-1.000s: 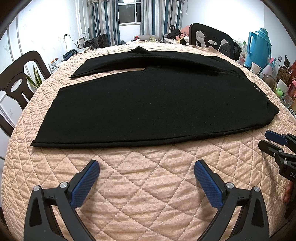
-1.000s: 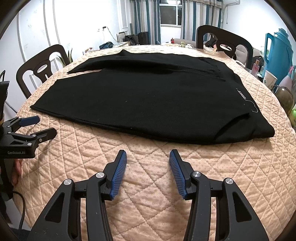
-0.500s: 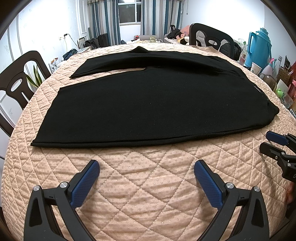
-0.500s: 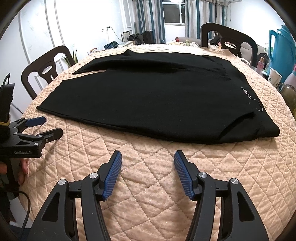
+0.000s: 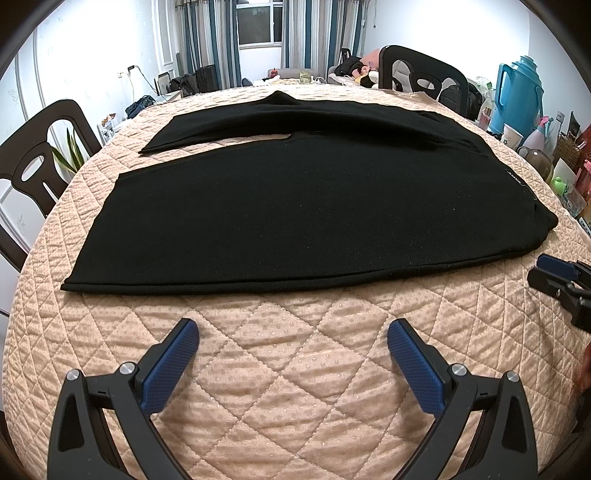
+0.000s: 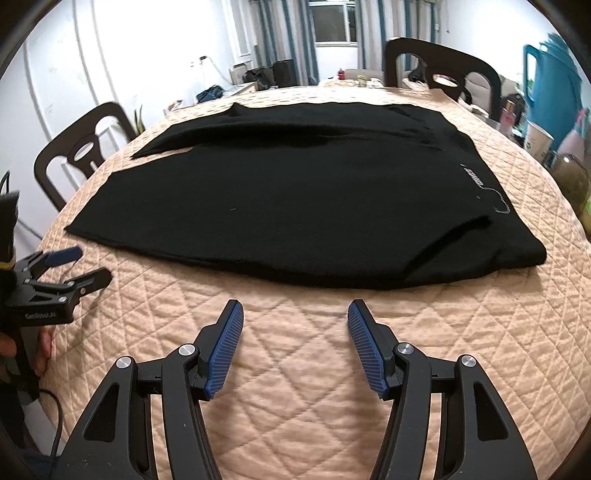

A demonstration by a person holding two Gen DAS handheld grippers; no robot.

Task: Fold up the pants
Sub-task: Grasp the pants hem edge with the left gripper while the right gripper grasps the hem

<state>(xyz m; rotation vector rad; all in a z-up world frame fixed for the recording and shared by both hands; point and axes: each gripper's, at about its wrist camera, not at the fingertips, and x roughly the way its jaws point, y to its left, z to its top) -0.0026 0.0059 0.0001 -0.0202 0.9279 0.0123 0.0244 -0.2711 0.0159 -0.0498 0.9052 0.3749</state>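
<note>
Nearest you, your left gripper hovers over bare quilted cover with its jaws spread wide and nothing between them; your right gripper hangs likewise beside it, jaws spread a little less and also empty. Each shows at the edge of the other's view, both short of the cloth. Just beyond them the black pants lie flat on the peach quilted tabletop, hems to your left and waistband to your right, where a small white label and a loose thread show. The near leg lies broad toward you; the far leg angles away behind it. Past the tabletop stand dark wooden chairs, a blue thermos jug at far right, and a curtained window.
</note>
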